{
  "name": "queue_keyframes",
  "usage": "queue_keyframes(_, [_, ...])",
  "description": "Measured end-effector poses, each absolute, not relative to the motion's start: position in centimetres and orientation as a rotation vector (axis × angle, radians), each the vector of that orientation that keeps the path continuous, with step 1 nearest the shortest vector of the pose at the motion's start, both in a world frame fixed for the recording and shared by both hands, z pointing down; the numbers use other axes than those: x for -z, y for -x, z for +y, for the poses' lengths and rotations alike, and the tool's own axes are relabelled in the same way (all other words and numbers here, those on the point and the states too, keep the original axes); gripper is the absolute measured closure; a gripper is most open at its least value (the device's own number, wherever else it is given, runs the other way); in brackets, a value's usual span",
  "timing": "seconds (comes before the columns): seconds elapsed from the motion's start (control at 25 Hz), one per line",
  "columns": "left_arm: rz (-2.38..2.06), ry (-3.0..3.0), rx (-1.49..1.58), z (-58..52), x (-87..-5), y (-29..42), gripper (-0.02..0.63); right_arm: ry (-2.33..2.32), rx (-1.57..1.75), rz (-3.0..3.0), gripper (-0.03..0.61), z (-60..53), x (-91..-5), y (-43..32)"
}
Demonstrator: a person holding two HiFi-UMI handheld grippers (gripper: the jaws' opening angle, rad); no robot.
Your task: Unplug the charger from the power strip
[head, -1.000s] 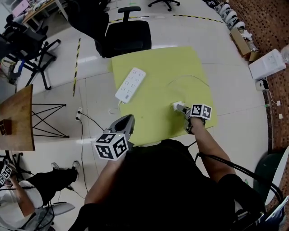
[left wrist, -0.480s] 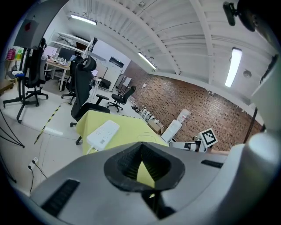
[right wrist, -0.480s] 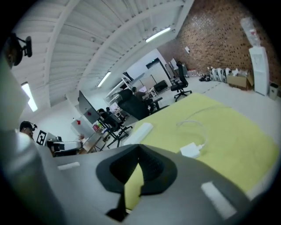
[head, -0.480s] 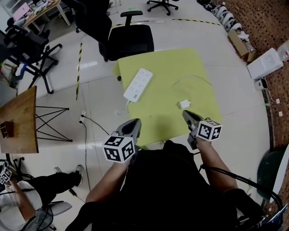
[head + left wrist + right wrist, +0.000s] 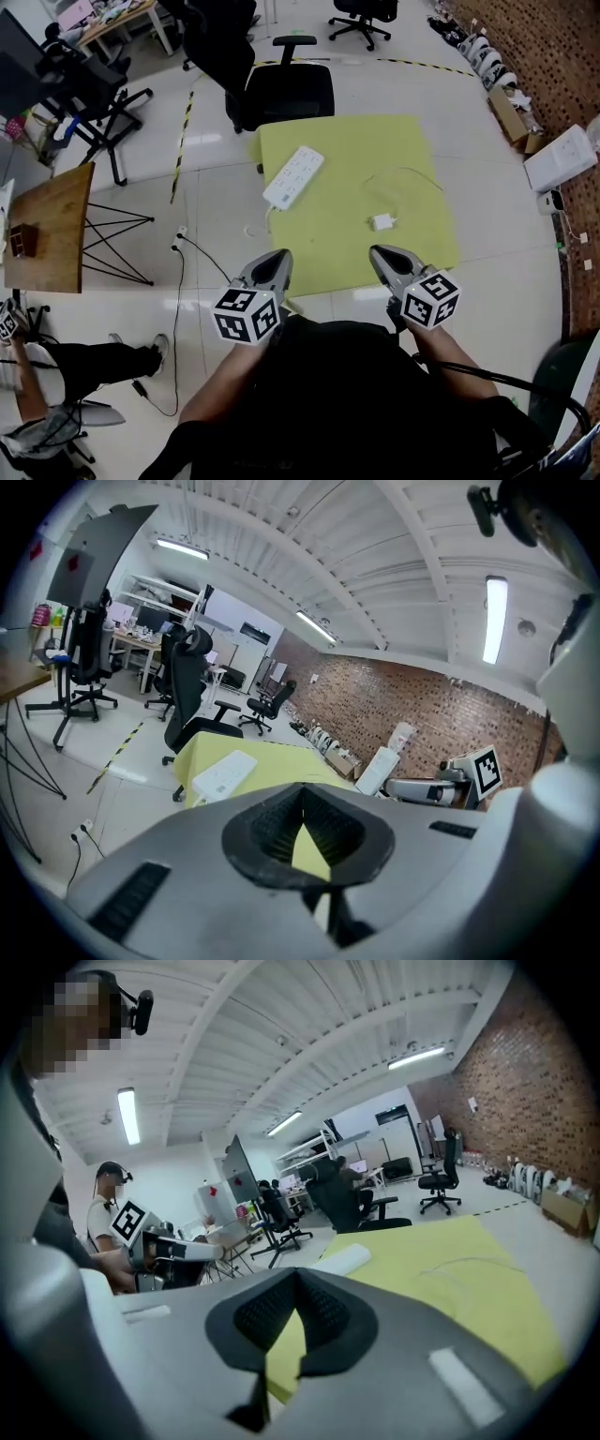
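The white power strip (image 5: pixel 293 176) lies on the far left part of the yellow-green table (image 5: pixel 347 253), with nothing plugged into it. The white charger (image 5: pixel 382 222) rests apart from it on the table's right side, its thin cable (image 5: pixel 405 174) looping behind. My left gripper (image 5: pixel 278 255) and right gripper (image 5: pixel 378 251) hover side by side off the table's near edge, both shut and empty. In the left gripper view the power strip (image 5: pixel 223 772) shows beyond the closed jaws. The right gripper view shows the power strip (image 5: pixel 342 1260) and the cable (image 5: pixel 469 1265) ahead.
A black office chair (image 5: pixel 286 89) stands behind the table. A wooden table (image 5: pixel 52 239) with black legs is at the left. A floor cable with plugs (image 5: pixel 178 246) lies near it. A white box (image 5: pixel 562 155) sits at the right. A seated person (image 5: pixel 56 375) is lower left.
The right gripper was at the charger a second ago; it has since shut, risen and drawn back off the table, leaving the charger lying there. The left gripper shifted slightly.
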State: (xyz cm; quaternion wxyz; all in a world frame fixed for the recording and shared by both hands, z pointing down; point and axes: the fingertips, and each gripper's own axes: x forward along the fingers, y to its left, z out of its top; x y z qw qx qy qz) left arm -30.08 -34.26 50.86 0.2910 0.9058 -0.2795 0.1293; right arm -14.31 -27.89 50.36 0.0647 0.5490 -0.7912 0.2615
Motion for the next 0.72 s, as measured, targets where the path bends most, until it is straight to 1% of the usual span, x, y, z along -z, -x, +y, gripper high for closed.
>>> queue_keyframes(0.16, [-0.833,-2.381,-0.32,-31.9,-50.9,29.9,0.606,-1.55,-0.799,-2.415,0.577,-25.0,-51.2,14.9])
queue_keyframes(0.44, [-0.887,-2.376,-0.344,-25.7,-50.6,27.5,0.607,-1.495,-0.809,-2.47,0.577,-20.2,-51.4,13.0])
queue_keyframes(0.72, [-0.951,-2.368,-0.327,-21.4,-50.1,27.0,0.607,-1.438,-0.802,-2.491,0.577,-16.3,-51.7,12.2])
